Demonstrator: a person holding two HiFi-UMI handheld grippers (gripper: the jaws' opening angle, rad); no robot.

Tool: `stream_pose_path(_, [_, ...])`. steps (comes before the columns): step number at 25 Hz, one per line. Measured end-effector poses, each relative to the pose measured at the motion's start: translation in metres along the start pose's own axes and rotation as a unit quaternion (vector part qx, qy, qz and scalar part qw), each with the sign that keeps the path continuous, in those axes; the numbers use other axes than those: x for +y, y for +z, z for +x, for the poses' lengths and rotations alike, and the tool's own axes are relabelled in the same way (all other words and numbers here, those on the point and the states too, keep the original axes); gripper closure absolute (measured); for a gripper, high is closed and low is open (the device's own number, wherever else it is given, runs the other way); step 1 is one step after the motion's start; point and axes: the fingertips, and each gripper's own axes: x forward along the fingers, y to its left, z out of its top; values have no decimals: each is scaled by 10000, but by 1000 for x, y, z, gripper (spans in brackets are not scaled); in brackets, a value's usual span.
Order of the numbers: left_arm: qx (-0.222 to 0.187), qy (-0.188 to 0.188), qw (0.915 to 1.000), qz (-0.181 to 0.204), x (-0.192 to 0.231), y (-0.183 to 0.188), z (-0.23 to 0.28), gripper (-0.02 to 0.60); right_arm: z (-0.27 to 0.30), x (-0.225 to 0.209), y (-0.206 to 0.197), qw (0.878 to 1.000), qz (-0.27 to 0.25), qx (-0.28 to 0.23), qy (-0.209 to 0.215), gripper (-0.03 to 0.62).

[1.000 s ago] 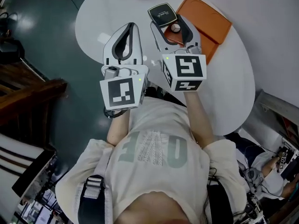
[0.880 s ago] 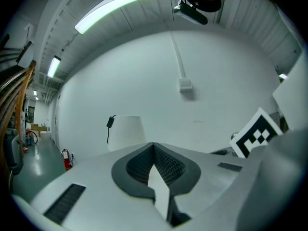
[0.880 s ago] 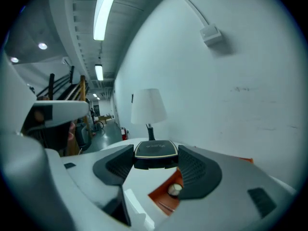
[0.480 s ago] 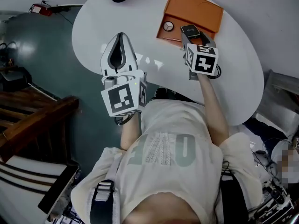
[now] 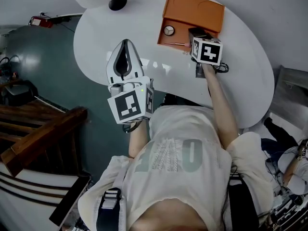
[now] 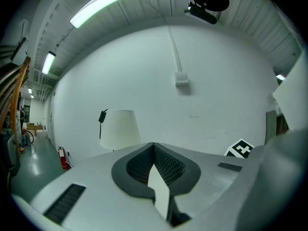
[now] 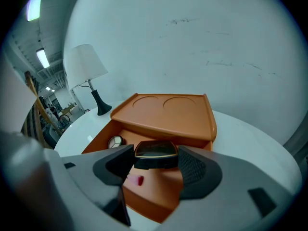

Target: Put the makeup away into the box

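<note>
The person wears a pale cream short-sleeved T-shirt [image 5: 178, 172] with faded grey-green block letters across the chest. A grey webbing strap with a buckle [image 5: 109, 199] lies over the left shoulder. The left gripper [image 5: 126, 42] and the right gripper [image 5: 198, 32] are light grey moulded plastic, and each carries a white cube with black square markers [image 5: 131, 105]. Their fingers [image 7: 195, 170] are lined with dark ribbed pads. A small green light [image 5: 143, 84] glows on the left one.
</note>
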Motion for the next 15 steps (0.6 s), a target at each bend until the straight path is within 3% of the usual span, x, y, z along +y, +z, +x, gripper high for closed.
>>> stream_pose_path(6, [58, 15, 10000, 14, 0, -3, 3, 574, 10, 0, -2, 9992, -225, 251, -216, 293])
stream_pose_path(9, [49, -3, 10000, 11, -2, -3, 4, 574, 12, -2, 1, 9984, -287, 163, -455, 293])
stream_pose_path(15, [43, -48, 10000, -4, -5, -1, 3, 575, 10, 1, -1, 9983, -330, 74, -473, 290])
